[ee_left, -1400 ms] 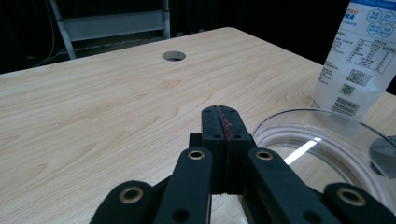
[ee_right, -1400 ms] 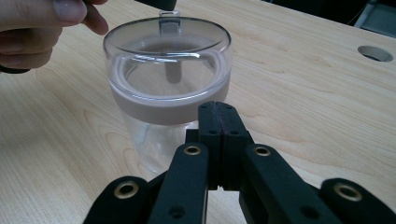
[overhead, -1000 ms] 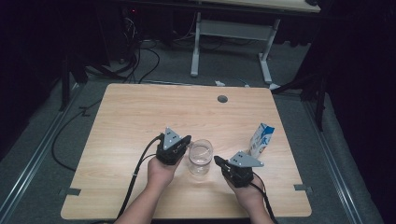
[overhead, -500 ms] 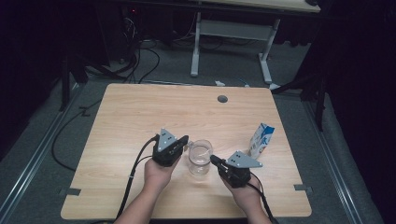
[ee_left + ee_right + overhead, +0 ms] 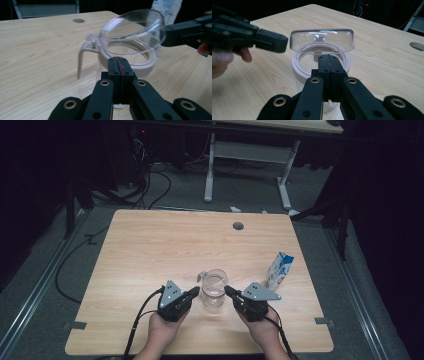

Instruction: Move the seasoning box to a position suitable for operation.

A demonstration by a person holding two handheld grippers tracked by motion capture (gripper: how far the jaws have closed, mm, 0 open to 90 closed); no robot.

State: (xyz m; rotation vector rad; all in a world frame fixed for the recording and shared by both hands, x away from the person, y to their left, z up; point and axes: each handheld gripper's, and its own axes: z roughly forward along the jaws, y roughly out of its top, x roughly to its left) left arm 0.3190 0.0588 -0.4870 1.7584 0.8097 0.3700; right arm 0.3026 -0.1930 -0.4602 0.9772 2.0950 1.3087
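Observation:
A clear plastic jug [image 5: 214, 289] with a pale rim and a side handle [image 5: 82, 57] stands on the wooden table [image 5: 150, 250] near its front edge. Its clear lid [image 5: 132, 28] is tilted up above the rim [image 5: 298, 67]. My left gripper [image 5: 195, 292] lies just left of the jug and is shut, its tips [image 5: 119, 62] pointing at the rim with nothing between them. My right gripper [image 5: 228, 290] is just right of the jug and also shut, its tips [image 5: 328, 60] close to the rim. Each gripper shows in the other's view: the right gripper [image 5: 185, 31], the left gripper [image 5: 268, 41].
A small blue-and-white carton [image 5: 280, 270] stands upright to the right of the jug, near the table's right edge. A round cable hole [image 5: 238, 226] lies at the table's far middle. Cables trail on the floor beyond, by a white desk frame [image 5: 247, 155].
My left gripper has drawn back toward the near edge of the table, still beside the jug. The right gripper, the jug and the carton have stayed in place.

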